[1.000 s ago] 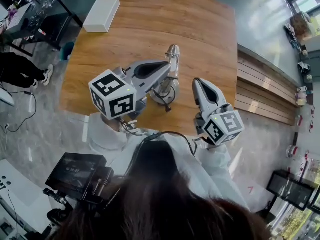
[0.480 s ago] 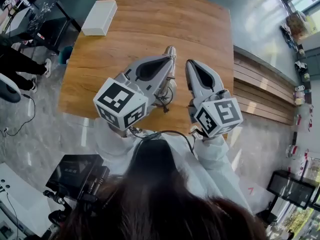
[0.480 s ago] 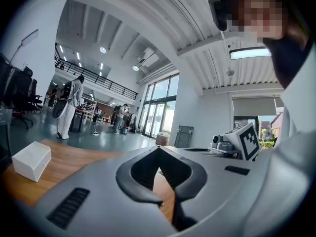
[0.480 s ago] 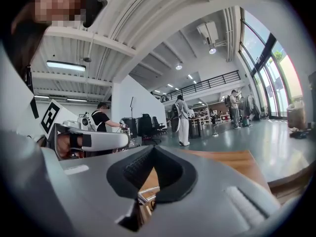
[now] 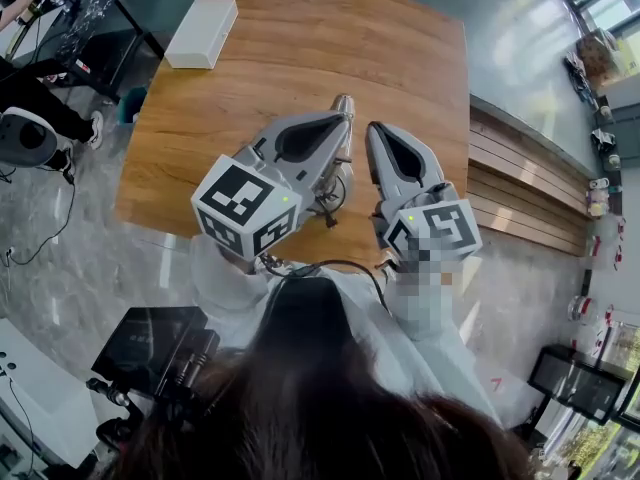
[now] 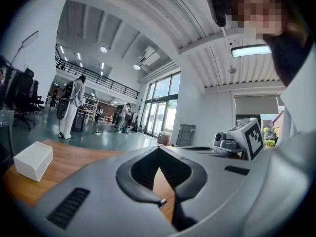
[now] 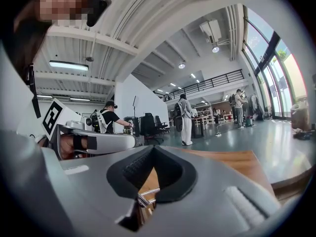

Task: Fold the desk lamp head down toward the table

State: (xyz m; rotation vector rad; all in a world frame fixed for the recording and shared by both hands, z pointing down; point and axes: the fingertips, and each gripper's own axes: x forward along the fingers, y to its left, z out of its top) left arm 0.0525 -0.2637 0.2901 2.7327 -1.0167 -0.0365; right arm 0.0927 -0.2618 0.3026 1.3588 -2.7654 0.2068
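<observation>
Left gripper: jaws together, nothing held
Right gripper: jaws closed, empty, just beside left gripper
Desk lamp: on wooden table, mostly hidden under the grippers

White box, wooden slatted bench, black screen, people standing across the hall

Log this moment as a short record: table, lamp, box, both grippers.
table: wooden, bears the lamp and the box
desk lamp: silver, mostly hidden under the left gripper; whether it is touched cannot be told
white box: at the table's far left corner, apart from the lamp
left gripper: jaws together, nothing between them
right gripper: jaws together, nothing between them, close beside the left one
</observation>
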